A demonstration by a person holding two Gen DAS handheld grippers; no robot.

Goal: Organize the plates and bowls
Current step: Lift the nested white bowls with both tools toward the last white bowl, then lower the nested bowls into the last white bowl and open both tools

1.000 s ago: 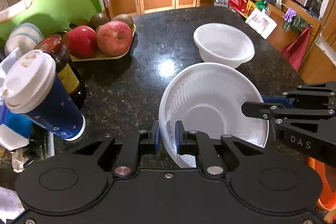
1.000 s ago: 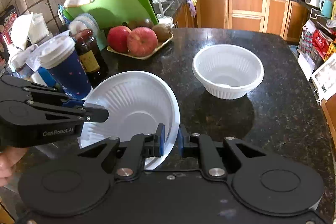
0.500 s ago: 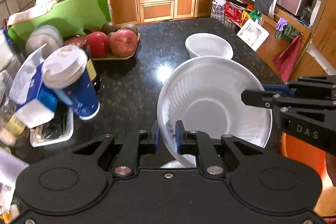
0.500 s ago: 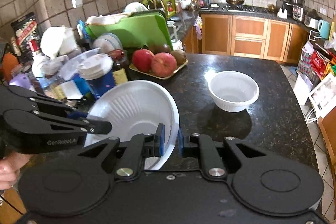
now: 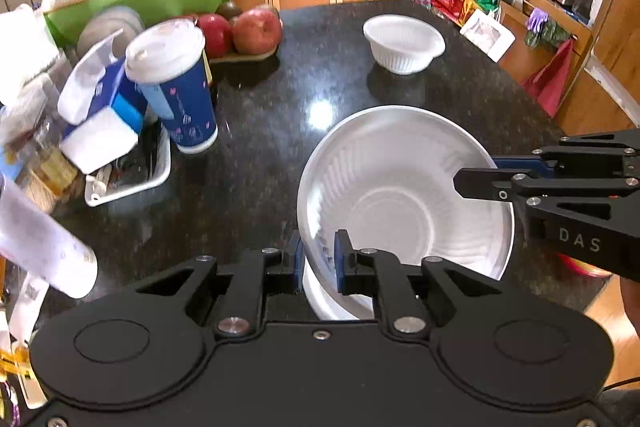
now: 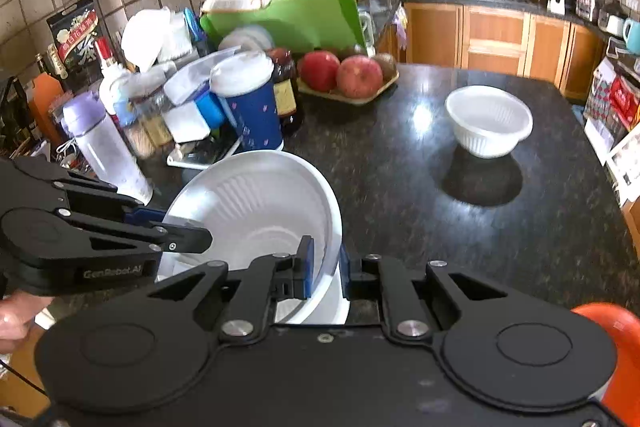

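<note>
Plate, white and tilted, hangs above the dark counter, its rim pinched on opposite sides by the left tongs and right tongs, both clenched on it. Only the right view shows a purple-capped bottle; a white bowl sits well apart.

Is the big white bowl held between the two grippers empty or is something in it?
Empty. The big white bowl shows only its bare ribbed inside in both wrist views, while the left gripper and right gripper each clamp its rim.
</note>
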